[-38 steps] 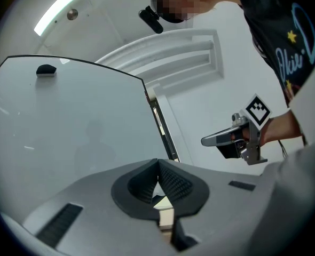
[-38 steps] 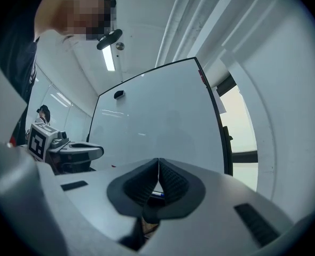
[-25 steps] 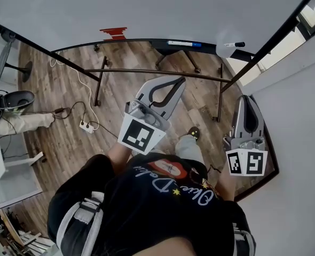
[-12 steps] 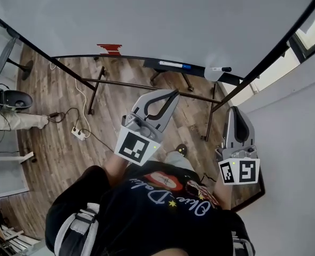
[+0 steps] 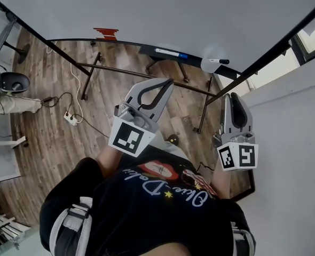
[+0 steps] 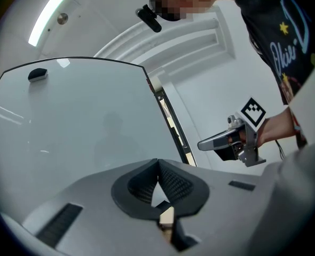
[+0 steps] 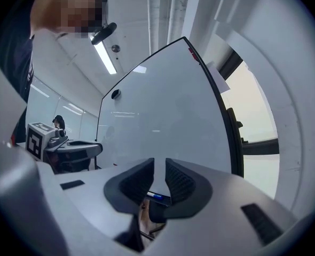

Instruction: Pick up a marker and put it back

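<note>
The person's dark shirt (image 5: pixel 147 196) covers both wrists in the head view, and the whiteboard (image 5: pixel 147 9) runs off the top edge, so I can't see its upper half there. The blue-capped marker (image 5: pixel 171 52) lies flat on the dark tray (image 5: pixel 147 48), at twelve o'clock from the left claw (image 5: pixel 170 82) and well apart from it. In the right gripper view only the marker's blue end shows, far off beyond the pads. A black marker (image 5: pixel 222 61) sits at eleven o'clock from the right claw (image 5: pixel 233 96), on a round white piece (image 5: pixel 207 65) I can't identify.

The left claw's ribbed black pads meet tip to tip, with nothing between them. The right claw has just been opening and shows a narrow gap, empty. Both claw shells are smooth grey plastic. The board is glossy, and the floor (image 5: pixel 50 116) is wood plank.
</note>
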### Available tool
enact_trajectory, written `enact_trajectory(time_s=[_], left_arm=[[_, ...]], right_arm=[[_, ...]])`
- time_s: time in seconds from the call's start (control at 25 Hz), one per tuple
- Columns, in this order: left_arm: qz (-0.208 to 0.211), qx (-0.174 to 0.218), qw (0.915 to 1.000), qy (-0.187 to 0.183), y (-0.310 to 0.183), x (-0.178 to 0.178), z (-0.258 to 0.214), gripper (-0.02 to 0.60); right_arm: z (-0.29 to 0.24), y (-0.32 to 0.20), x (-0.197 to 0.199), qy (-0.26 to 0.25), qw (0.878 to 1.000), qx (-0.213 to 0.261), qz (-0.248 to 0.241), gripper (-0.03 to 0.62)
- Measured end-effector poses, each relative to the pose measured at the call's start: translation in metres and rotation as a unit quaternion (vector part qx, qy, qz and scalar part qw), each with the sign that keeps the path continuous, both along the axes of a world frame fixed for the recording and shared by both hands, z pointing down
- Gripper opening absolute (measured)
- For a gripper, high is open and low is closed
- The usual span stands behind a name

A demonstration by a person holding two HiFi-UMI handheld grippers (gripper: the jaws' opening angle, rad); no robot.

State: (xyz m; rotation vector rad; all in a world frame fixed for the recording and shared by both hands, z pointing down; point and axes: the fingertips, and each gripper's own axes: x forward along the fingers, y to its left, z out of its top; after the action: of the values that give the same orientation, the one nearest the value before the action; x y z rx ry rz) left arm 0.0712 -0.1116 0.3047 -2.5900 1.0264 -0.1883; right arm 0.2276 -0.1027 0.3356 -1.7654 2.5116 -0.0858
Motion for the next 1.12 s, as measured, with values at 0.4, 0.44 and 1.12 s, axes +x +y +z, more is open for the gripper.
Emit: enact_trajectory(time_s=[0.4, 0.44, 1.12], left_arm=[[0.014, -0.004, 0.9999, -0.002, -0.031, -0.004, 0.008, 0.003], [0.013, -0.005, 0.9999, -0.003, -0.035, -0.005, 0.008, 0.003], [0.015, -0.040, 0.9991, -0.009, -0.085, -0.013, 0.029, 0.003]], right_arm=[[0.012, -0.033, 0.004, -0.005, 0.999, -0.020, 0.024, 0.087], [0.013, -0.039, 0.003, -0.010, 0.999, -0.022, 0.025, 0.094], [0.051, -0.113, 0.018, -0.031, 0.995, -0.071, 0.067, 0.129]])
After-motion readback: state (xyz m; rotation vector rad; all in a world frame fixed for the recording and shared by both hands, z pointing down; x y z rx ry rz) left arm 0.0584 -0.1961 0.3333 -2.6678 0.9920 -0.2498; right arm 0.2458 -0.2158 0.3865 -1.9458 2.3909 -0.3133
